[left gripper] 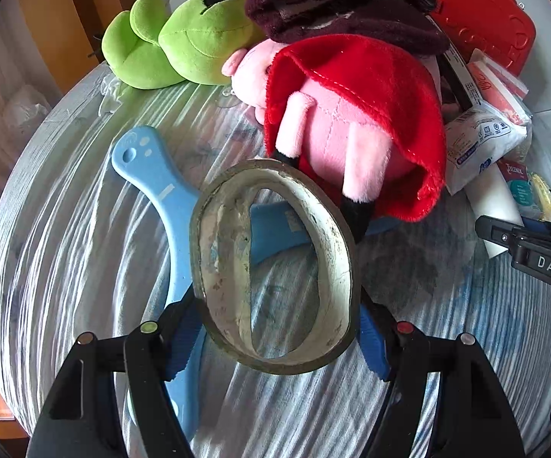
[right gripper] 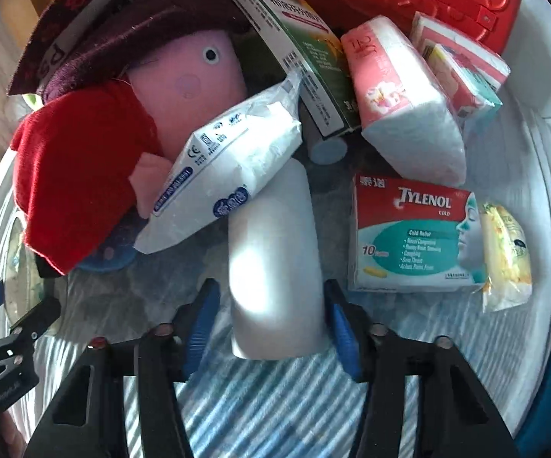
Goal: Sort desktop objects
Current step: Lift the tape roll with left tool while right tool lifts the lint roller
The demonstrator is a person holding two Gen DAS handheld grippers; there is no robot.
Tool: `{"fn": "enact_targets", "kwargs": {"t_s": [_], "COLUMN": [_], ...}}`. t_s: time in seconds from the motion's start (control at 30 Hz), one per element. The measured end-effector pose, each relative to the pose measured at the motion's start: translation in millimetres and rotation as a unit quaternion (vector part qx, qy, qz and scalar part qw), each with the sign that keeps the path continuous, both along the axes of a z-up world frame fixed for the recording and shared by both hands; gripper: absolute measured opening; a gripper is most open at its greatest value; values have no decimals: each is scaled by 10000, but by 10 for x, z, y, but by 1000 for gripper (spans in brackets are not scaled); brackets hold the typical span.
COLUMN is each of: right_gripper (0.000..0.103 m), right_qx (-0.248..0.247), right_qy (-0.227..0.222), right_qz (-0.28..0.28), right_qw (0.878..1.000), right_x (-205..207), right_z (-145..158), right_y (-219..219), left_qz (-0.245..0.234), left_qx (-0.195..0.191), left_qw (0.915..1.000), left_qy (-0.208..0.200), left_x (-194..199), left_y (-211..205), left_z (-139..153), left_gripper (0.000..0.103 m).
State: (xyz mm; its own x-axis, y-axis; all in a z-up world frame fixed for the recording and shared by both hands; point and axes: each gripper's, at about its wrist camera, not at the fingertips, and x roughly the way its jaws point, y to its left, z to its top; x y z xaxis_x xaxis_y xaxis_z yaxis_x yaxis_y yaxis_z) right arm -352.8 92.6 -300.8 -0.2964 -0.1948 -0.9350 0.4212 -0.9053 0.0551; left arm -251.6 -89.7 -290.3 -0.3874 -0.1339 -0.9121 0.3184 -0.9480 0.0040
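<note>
grimy tape roll (left gripper: 275,267) sits clamped in the left gripper (left gripper: 279,328) above the striped cloth (left gripper: 65,229); the right gripper (right gripper: 271,320) straddles a white bottle (right gripper: 275,259), seemingly unclosed. beyond, the leaning wipes pack (right gripper: 229,168) could slide if the bottle shifts.

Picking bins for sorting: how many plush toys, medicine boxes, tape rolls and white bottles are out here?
Plush toys: 2, a pink pig plush and a green plush
Medicine boxes: 2, a Tylenol box and a green-and-white box
Tape rolls: 1, the tape roll
White bottles: 1, the white bottle
Total: 6
</note>
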Motion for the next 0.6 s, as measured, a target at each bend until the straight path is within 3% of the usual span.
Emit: {"fn": "enact_targets", "kwargs": {"t_s": [0.27,0.37,0.43,0.5,0.57,0.6], "right_gripper": [46,49,69,73,84,96], "right_qx": [-18,-14,-28,6,-38,-93], "right_qy": [-611,-637,-558,-394,-241,-188], "right_qz": [201,193,76,-8,-65,-67], "right_qw": [9979,9978,9984,9992,9997,9998], "right_x": [691,856,858,822,804,801], "right_z": [39,51,32,-9,-1,-2], "right_y": [252,319,343,339,317,301], "left_qz": [-344,-371,-352,-259,-224,-192], "left_qx": [68,60,25,18,75,113], "left_qw": [9992,9992,9993,9997,9996,9997], "left_qy": [-173,-155,-98,-46,-123,-106], "left_x": [246,302,298,296,296,449], "left_y": [274,361,383,371,338,356], "left_z": [-27,-21,-13,-38,-123,-231], "left_gripper": [71,71,71,71,71,72]}}
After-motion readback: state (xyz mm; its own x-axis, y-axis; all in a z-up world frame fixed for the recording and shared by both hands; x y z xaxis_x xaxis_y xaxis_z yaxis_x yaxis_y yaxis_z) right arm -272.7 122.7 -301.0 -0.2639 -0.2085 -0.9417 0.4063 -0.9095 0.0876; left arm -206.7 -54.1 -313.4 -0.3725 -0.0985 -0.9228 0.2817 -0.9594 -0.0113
